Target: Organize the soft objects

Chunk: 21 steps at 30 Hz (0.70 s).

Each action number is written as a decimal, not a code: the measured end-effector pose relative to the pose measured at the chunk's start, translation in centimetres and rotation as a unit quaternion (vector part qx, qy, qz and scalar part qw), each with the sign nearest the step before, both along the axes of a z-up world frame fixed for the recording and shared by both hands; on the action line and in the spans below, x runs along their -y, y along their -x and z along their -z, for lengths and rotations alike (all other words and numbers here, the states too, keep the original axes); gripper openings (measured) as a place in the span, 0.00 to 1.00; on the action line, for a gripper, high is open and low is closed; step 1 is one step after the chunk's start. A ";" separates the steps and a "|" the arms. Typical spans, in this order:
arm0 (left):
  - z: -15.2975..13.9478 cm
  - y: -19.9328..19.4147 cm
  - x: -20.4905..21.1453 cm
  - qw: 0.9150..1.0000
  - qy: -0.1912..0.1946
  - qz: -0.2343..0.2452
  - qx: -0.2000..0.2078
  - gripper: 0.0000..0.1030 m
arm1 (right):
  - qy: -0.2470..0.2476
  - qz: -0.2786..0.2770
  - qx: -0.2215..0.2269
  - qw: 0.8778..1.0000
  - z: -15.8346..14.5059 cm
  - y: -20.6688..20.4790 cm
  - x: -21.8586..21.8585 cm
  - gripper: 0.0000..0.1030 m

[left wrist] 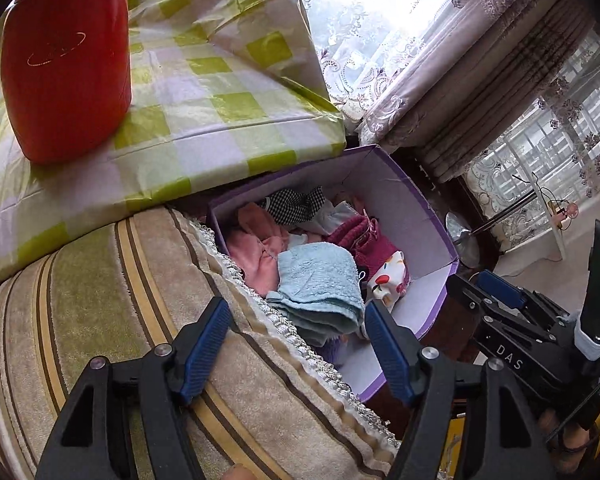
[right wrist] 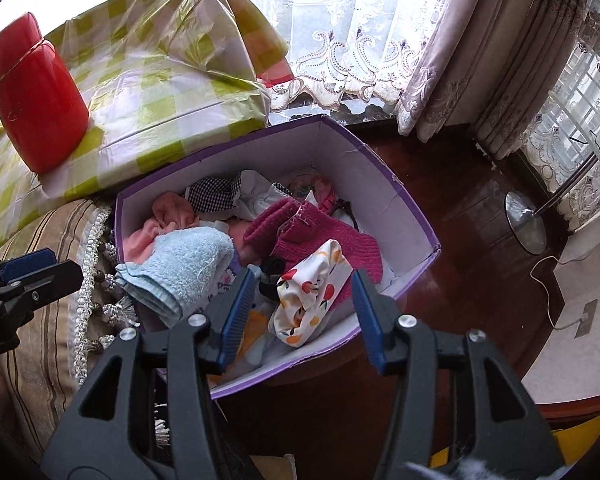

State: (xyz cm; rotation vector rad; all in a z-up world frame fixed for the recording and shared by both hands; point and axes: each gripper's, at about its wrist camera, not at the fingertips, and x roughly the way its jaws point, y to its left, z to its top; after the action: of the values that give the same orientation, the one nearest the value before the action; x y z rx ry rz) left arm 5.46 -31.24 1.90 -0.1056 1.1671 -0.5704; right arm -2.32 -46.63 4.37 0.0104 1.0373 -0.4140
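**Both tongs released above the purple box of clothes**

Your left tongs (left wrist: 298,344) hang spread apart with nothing between the blue pads, just over the folded light-blue terry towel (left wrist: 320,280) that lies at the near edge of the white-lined purple cardboard box (right wrist: 400,216). Your right tongs (right wrist: 304,312) are likewise spread and empty, directly above the white fruit-print cloth (right wrist: 312,300); beyond it lies the magenta knitted garment (right wrist: 320,236), and farther back a black-and-white gingham cloth (right wrist: 216,194). Left of both tongs runs the striped beige cushion with fringe (left wrist: 140,300). The right tool's body reads "DAS" in the left wrist view. On the green-checked wrapped bundle (left wrist: 220,80) stands a red container (left wrist: 66,64); its gold mark is illegible.
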 end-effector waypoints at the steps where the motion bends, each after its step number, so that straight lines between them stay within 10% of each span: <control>1: 0.1 0.1 0.2 1.000 -0.005 0.001 0.001 0.70 | 0.003 0.000 0.000 1.000 0.0 0.1 -0.1 0.52; 21: 0.6 0.4 0.5 1.000 0.009 0.012 0.000 0.83 | 0.018 -0.002 -0.007 1.000 0.2 -0.2 -0.4 0.53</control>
State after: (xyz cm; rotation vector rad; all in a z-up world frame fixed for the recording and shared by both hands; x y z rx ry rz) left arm 5.09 -31.74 1.29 -0.1066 1.1658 -0.6021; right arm -2.09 -46.25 4.20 -0.0269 1.0436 -0.4303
